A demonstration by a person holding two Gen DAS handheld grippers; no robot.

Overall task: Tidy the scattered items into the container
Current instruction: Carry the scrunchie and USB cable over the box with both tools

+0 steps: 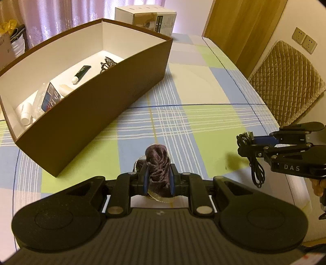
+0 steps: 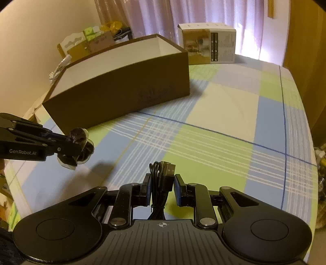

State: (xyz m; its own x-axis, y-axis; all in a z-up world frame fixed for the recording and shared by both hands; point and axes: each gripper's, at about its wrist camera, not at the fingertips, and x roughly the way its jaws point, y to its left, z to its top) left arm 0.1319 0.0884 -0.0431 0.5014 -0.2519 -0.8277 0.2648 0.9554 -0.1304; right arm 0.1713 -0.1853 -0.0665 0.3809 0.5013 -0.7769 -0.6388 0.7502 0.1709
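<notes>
The right gripper (image 1: 247,142) bears the letters "DAS" on its side, and the left gripper (image 2: 78,145) reads "GenRobot.AI". The left gripper is clamped on a dark purple scrunchie (image 1: 158,169) in clear wrapping, held above the checked tablecloth (image 1: 203,122). The right gripper's pads pinch a coiled black USB cable (image 2: 161,181), plug forward, loops hanging below.

Ahead and to the left of both grippers stands the brown box (image 1: 85,114), white inside, holding a dark tube (image 1: 81,73), a black hair claw (image 1: 107,64), white bottles and a blue-labelled packet whose print is unreadable. Faint lettering on the box's side is also illegible.

Beyond it sits a white carton (image 2: 207,43) with small printed text, too small to read. Pink curtains (image 2: 154,18) hang behind; a quilted chair back (image 1: 285,81) and wall sockets (image 1: 304,40) lie right of the left gripper. A hand, mostly cut off, shows behind the right gripper.
</notes>
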